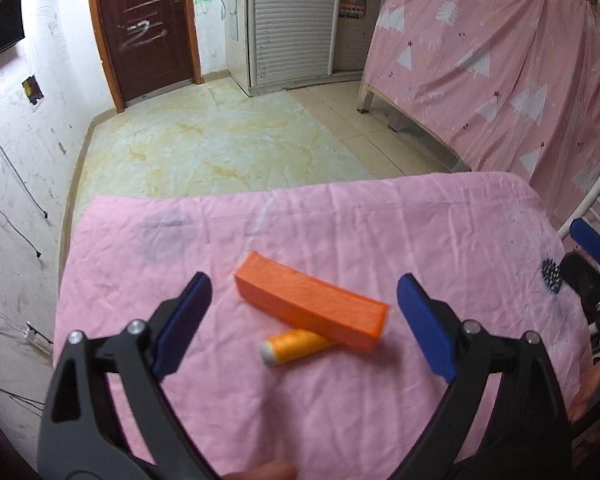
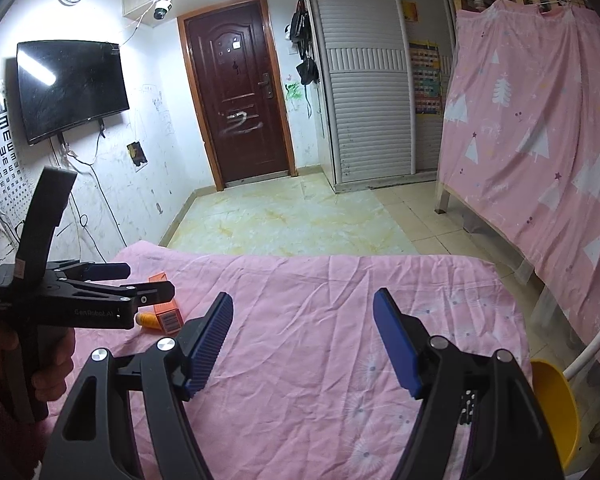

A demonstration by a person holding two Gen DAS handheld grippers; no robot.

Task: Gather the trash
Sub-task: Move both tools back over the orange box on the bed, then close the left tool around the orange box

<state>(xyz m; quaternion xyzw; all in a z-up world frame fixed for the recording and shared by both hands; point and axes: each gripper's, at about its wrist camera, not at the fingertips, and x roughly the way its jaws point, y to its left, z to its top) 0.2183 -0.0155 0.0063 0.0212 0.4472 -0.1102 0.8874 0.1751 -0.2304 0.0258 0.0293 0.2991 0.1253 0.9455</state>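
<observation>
My tongs' arms are matt black plastic with shiny metal rivets; my left gripper (image 1: 304, 322) has smooth blue pads, my right gripper (image 2: 302, 344) ribbed ones. Wrinkled pink cloth (image 1: 340, 408) lies under a matt orange box (image 1: 312, 300) and glossy thread spool (image 1: 296, 345).

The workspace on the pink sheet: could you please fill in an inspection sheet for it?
Surface: wrinkled pink sheet.
Job's things: orange box lying partly on an orange thread spool; yellow bin at the right edge.
Clutter: nothing seen.
Grippers: left gripper open, straddling the box without touching; right gripper open, empty.
Cables: wires hanging on the white wall.
Surroundings: brown door, wall television, pink curtain.
</observation>
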